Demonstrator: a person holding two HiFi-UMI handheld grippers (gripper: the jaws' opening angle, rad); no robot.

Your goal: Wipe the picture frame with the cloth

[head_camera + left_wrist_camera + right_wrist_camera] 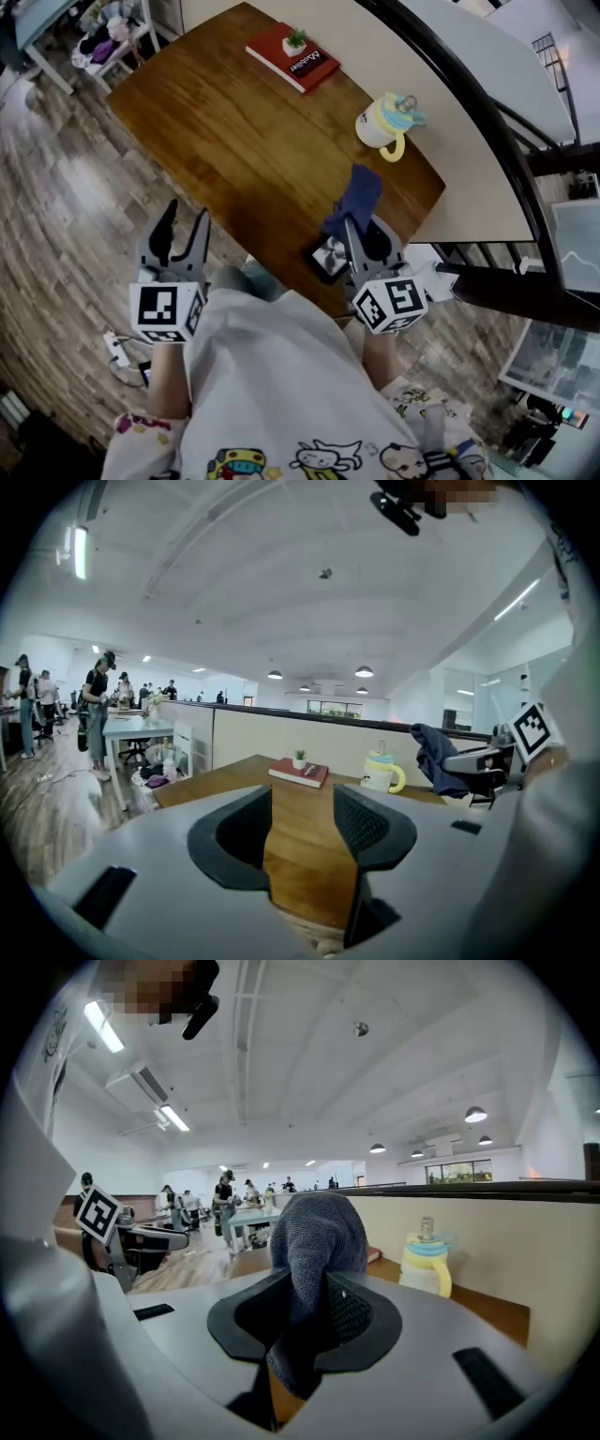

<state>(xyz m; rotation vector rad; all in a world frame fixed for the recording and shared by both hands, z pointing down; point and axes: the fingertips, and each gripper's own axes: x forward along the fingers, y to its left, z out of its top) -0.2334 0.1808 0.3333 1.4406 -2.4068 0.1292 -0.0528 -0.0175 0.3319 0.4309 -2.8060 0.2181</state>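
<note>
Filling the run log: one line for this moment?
left gripper open, empty | right gripper shut on cloth | picture frame on table

navy blue cloth point(359, 195); black-edged picture frame point(328, 260); warm brown wood-grain table point(225, 141); red book point(292, 58); cream mug point(378, 127) with a yellow handle and pale blue lid; grey-brown plank floor point(66, 216); black-and-white square-patterned marker cube point(167, 311).

One table point(225, 141). One red book point(292, 56) near its far edge, carrying one small potted plant point(295, 40). One mug point(386, 125) by the right edge. One cloth point(357, 199). One picture frame point(330, 258) at the near edge. Two grippers: the left gripper point(186, 214) and the right gripper point(361, 230).
</note>
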